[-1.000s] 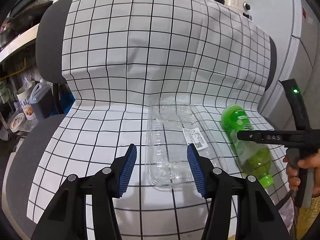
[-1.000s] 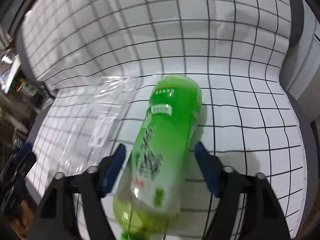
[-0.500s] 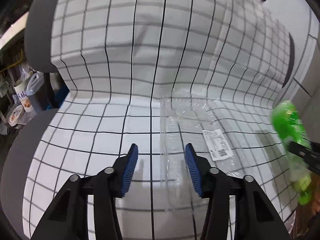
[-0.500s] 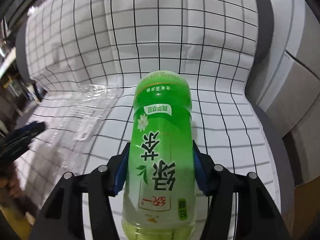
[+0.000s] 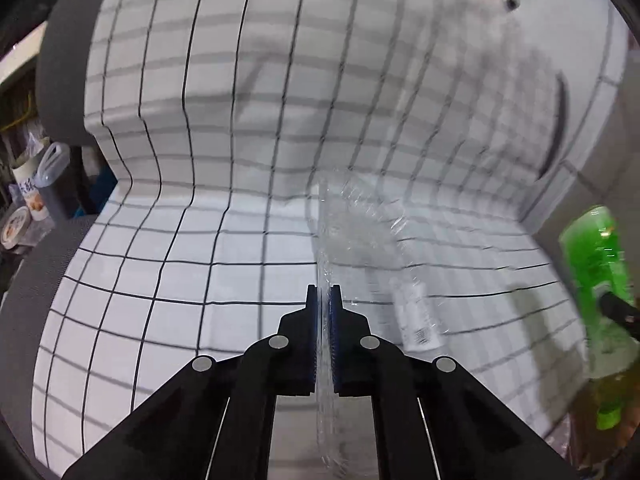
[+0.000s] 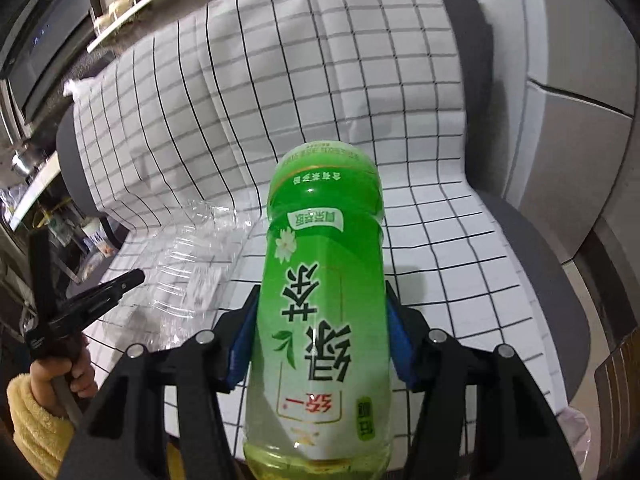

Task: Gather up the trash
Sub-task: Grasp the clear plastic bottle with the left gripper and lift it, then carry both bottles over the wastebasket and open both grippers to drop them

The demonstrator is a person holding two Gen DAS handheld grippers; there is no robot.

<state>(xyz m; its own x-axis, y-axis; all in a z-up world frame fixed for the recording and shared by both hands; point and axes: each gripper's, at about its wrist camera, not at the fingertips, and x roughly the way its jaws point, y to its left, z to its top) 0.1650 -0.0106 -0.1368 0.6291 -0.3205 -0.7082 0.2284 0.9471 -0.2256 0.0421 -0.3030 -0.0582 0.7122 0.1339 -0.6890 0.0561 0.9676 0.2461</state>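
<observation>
1. Big change from half a second ago: the left tool point(image 5: 324, 300) was spread wide over the clear plastic container point(image 5: 360, 236), and now its blue pads are pressed together on the container's near edge, with the thin plastic rim running straight down between them at the lower middle of the left view.
2. The container's far end seems to sit on the checkered cloth point(image 5: 200, 240) over the seat, centre-right of the frame, white sticker point(image 5: 418, 320) facing up. Can't tell whether it's lifted at all.
3. The right tool point(image 6: 320, 332) is pinching the green tea bottle point(image 6: 320, 300), pads against both sides of the label. The bottle fills the middle of the right view and looks lifted off the cloth, further up than a moment back.
4. You can also spot that bottle at the right edge of the left view point(image 5: 600, 280).
5. My read: both bits of trash are now gripped, so the pick-up part looks done, and what's left is carrying them to wherever the trash goes. No bin in sight.
6. That thin rim could easily slip or crumple.
</observation>
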